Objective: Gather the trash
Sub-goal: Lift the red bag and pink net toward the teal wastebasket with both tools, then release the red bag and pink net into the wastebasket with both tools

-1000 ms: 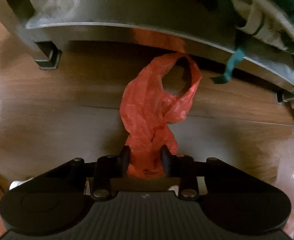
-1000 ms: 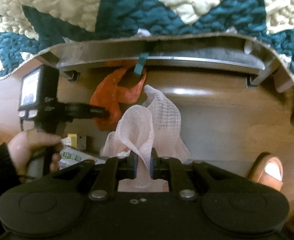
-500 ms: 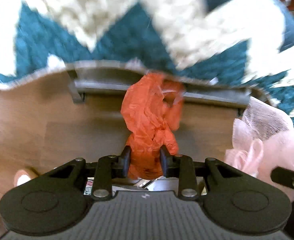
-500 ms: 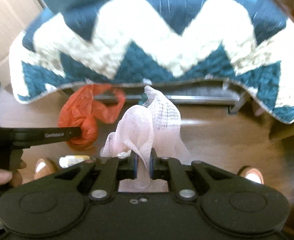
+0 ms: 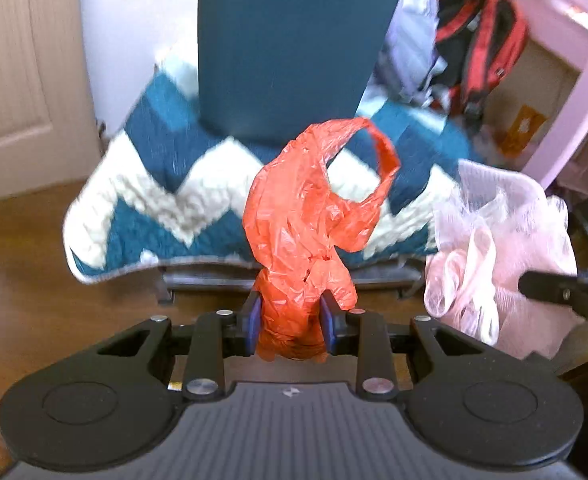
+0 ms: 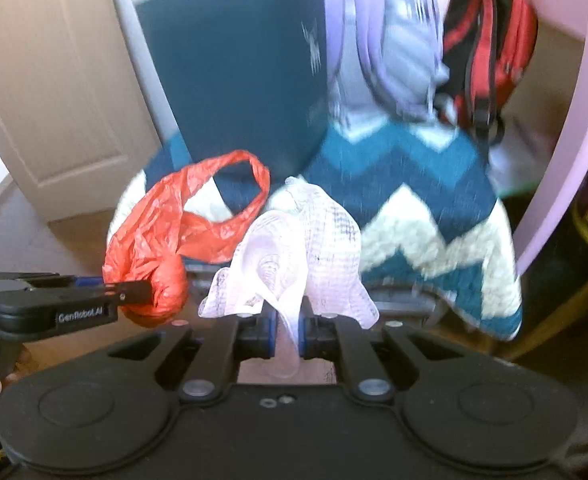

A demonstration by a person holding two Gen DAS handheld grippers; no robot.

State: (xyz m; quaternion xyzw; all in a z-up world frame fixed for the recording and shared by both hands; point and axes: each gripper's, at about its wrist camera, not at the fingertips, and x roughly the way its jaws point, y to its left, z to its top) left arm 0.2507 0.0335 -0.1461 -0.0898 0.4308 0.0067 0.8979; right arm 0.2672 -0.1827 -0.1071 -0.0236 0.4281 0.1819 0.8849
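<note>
Left tool [image 5: 289, 326] around orange bag [image 5: 306, 224]

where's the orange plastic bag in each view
Left wrist: orange plastic bag at centre, clamped in the left hand-held gripper.
Right wrist: same bag at left of centre, beside the white mesh bag.
Shared landmark: zigzag blanket behind.

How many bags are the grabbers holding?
2. An orange plastic bag is pinched in the left gripper; a pale pink mesh bag is pinched in the right gripper. None hidden, as far as shown.
</note>
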